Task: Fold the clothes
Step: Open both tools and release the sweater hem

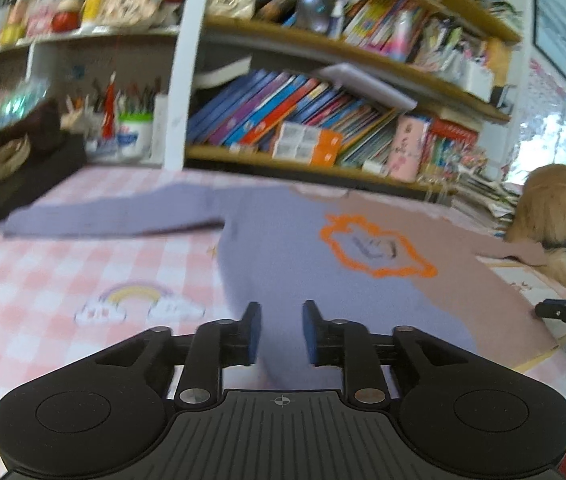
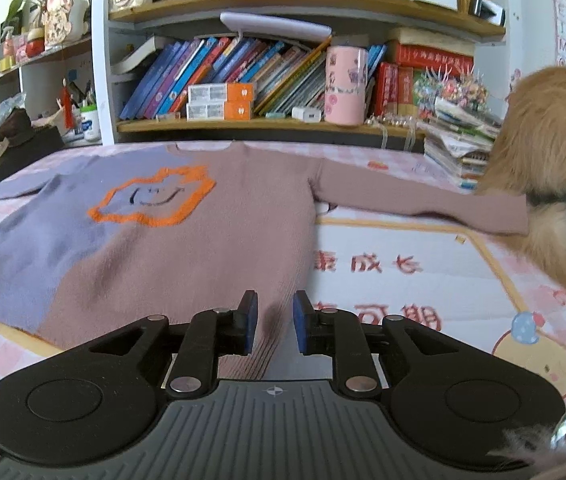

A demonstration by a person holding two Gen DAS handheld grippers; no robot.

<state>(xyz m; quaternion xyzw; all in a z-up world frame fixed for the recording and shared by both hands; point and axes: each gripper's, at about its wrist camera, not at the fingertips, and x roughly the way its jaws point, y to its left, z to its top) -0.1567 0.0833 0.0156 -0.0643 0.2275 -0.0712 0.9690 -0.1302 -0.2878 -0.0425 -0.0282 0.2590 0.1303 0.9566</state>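
Right wrist, sweater (image 2: pixel 187 240) flat (lilac, mauve), sleeves outspread

A furry dog (image 2: pixel 551 152) sits beside stacked books (image 2: pixel 459 148), below a crowded bookshelf (image 2: pixel 283 124).

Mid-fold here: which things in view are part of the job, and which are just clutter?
Job: sweater spread flat, left gripper, right gripper, both open over its hem.
Clutter: books, pen cup, pink tin, furry animal.

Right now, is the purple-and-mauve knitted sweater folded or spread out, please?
Spread out: purple-and-mauve knitted sweater lies flat, both sleeves extended sideways.
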